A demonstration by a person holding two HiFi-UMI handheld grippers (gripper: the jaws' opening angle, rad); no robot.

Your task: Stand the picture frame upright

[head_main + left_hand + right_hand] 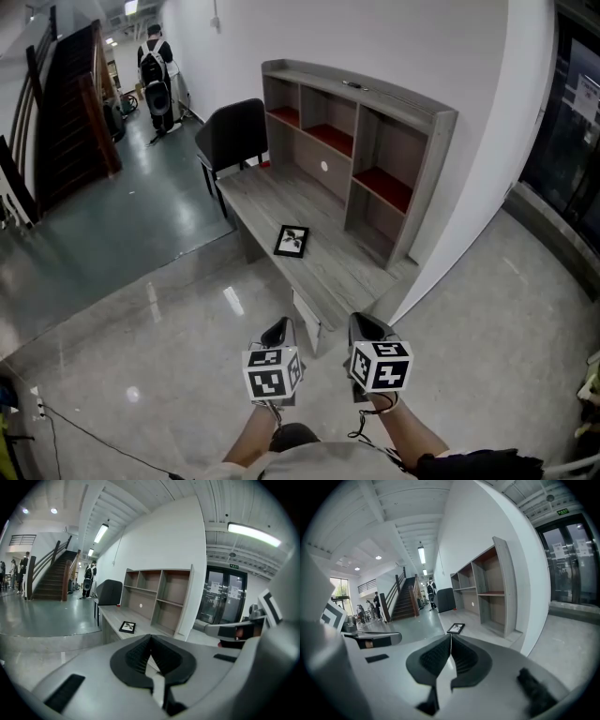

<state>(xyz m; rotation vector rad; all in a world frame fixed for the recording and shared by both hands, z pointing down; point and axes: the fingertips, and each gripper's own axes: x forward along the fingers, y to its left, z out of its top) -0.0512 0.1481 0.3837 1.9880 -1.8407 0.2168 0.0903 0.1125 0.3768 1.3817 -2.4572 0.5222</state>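
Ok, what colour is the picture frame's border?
Black; the picture frame shows best in the head view.

Matt wood grain, glossy floor
Bench (272,202) matt grey wood-grain; floor (131,328) polished, mirror-glossy; left hand-held gripper (151,638) matt grey plastic.

A white wall (403,47) backs a grey wood-grain surface (272,202) carrying an open shelf unit (352,155) with red-lined compartments. A black chair (232,131) stands at its far end. The glossy grey floor (141,309) runs to a dark staircase (70,103). Glass doors (224,597) stand right of the shelves, under ceiling tube lights (253,534).
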